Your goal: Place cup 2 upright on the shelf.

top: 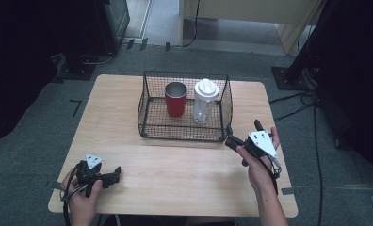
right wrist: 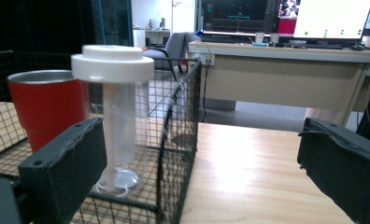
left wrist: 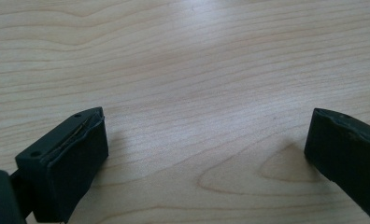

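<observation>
Toward the far middle of the wooden counter (top: 128, 160) stands a black wire basket (top: 184, 129), with a red tumbler (top: 175, 99) at its left and a clear bottle with a white lid (top: 205, 100) just beside it at the right, both upright. The left gripper (top: 110, 176) lies low at the near left corner, its fingers (left wrist: 75, 158) spread wide over bare wood. The right gripper (top: 234, 141) sits at the near right, close to the basket's near right corner, fingers (right wrist: 66, 163) spread apart and empty, pointing at the bottle through the mesh.
</observation>
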A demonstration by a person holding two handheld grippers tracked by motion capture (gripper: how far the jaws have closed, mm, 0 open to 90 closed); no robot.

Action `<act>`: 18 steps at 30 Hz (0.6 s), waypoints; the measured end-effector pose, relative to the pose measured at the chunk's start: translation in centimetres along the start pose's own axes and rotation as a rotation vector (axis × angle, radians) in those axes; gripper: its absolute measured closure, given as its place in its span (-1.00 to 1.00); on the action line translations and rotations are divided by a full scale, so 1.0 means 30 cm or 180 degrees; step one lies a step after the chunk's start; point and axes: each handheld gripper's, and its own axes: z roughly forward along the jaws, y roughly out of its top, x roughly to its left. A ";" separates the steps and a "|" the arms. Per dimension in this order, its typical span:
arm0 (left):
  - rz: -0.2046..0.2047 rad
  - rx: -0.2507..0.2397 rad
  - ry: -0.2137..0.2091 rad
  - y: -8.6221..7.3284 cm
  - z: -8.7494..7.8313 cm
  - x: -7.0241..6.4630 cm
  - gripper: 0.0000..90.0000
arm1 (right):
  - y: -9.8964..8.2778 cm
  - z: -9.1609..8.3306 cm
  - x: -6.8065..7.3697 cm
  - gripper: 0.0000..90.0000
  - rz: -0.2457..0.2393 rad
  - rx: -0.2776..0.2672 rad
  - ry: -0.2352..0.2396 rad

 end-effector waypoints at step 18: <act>-0.0001 -0.0001 0.0001 0.000 0.000 0.000 -1.00 | -0.095 -0.072 -0.105 -0.97 0.0017 0.0175 -0.0187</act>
